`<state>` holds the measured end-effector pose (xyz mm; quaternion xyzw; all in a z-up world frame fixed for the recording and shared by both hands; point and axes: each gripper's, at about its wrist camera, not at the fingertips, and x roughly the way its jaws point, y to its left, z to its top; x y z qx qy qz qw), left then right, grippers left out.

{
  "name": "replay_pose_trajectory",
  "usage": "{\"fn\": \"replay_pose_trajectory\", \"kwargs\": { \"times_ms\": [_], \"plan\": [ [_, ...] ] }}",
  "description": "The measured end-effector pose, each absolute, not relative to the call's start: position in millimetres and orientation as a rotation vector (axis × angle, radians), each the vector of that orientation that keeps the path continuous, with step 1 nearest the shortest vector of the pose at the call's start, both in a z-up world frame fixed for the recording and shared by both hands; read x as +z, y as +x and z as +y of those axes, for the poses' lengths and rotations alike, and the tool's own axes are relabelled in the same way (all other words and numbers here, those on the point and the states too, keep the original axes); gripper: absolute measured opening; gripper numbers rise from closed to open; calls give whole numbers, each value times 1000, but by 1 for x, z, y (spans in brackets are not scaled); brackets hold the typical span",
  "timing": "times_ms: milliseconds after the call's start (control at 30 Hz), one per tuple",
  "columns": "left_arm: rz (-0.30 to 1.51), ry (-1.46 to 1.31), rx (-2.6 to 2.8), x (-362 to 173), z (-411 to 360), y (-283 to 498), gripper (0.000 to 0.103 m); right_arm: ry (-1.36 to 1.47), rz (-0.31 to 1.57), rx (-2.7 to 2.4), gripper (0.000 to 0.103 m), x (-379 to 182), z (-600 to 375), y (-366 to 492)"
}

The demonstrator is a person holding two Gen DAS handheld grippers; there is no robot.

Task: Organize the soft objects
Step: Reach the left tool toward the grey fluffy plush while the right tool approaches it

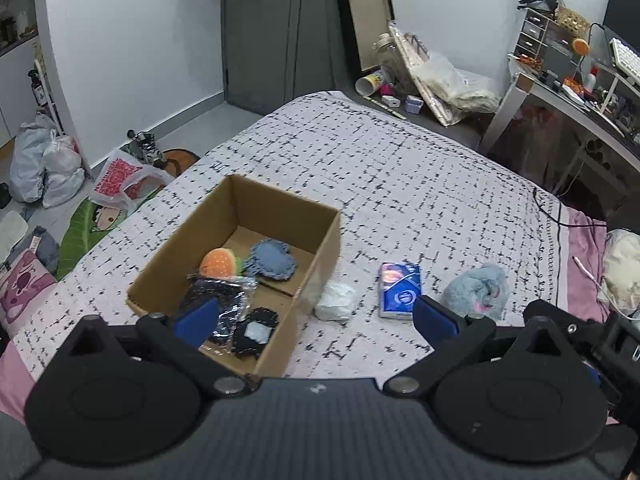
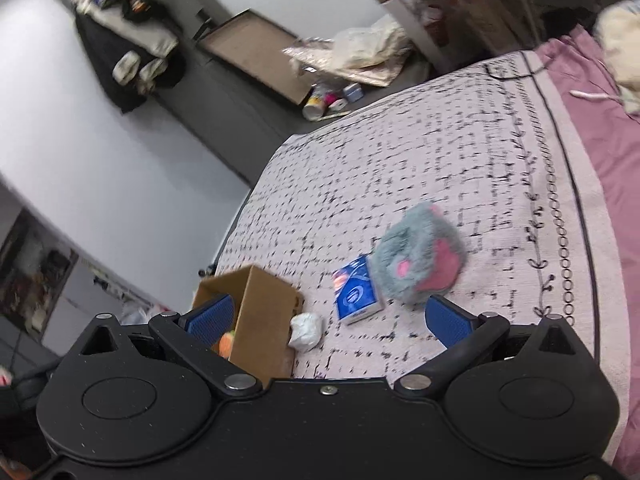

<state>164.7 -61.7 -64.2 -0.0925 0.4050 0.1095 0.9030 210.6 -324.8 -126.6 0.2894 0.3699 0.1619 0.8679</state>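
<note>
Nearest the cameras, both tools hung above the bed with nothing between their blue pads. The left hand-held gripper (image 1: 314, 316) was spread wide and released, poised over the near right corner of the open brown cardboard box (image 1: 320, 248); the right hand-held gripper (image 2: 328, 316) was likewise spread and empty, tilted toward the loose things beside the box, likely so that each could take one without crossing the other.

Inside the box lay the things seemingly already sorted: a black item in crinkly clear plastic (image 1: 218, 300), a black fringed patch with a pale centre (image 1: 256, 332), an orange burger-shaped plush (image 1: 218, 262) and a blue fringed denim patch (image 1: 270, 260). Much of the far floor of the box was bare, so there was room to drop more.

Just outside its right wall, touching or nearly so, sat a crumpled white soft bundle (image 1: 335, 302). Right of that lay a blue rectangular tissue pack (image 1: 400, 290), then a fluffy grey-and-pink plush toy (image 1: 478, 292), just beside the pack. These three probably remained to be boxed.

Beyond them the black-flecked pale bedspread (image 1: 400, 168) ran clear to its far edge, giving open room for approach; the box's tall walls were the main thing to clear.
</note>
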Motion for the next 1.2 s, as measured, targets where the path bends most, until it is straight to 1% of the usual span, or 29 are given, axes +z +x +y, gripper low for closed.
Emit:
{"fn": "replay_pose_trajectory", "kwargs": {
  "times_ms": [300, 333, 500, 633, 700, 733, 767, 900, 967, 1033, 1200],
  "plan": [
    [842, -206, 169, -72, -82, 182, 101, 732, 772, 240, 101, -144, -364, 226],
    [844, -215, 158, -73, -83, 184, 100, 744, 772, 228, 101, -146, -368, 227],
    [832, -232, 114, -83, -92, 193, 98, 812, 776, 198, 100, -155, -380, 236],
    [839, -262, 75, -91, -97, 204, 87, 841, 789, 195, 85, -164, -381, 243],
    [844, -277, 59, -95, -99, 210, 80, 853, 801, 196, 83, -168, -381, 247],
    [849, -283, 50, -98, -100, 213, 75, 859, 808, 199, 80, -171, -381, 250],
    [853, -293, 40, -101, -101, 217, 72, 864, 815, 199, 78, -173, -380, 252],
    [858, -332, -7, -110, -105, 229, 65, 868, 835, 196, 72, -179, -377, 260],
    [871, -341, -19, -116, -107, 237, 56, 868, 845, 197, 70, -182, -375, 265],
    [883, -360, -37, -123, -108, 244, 51, 861, 859, 191, 68, -186, -370, 271],
    [910, -393, -64, -140, -112, 261, 44, 850, 888, 193, 64, -193, -361, 285]
  ]
}}
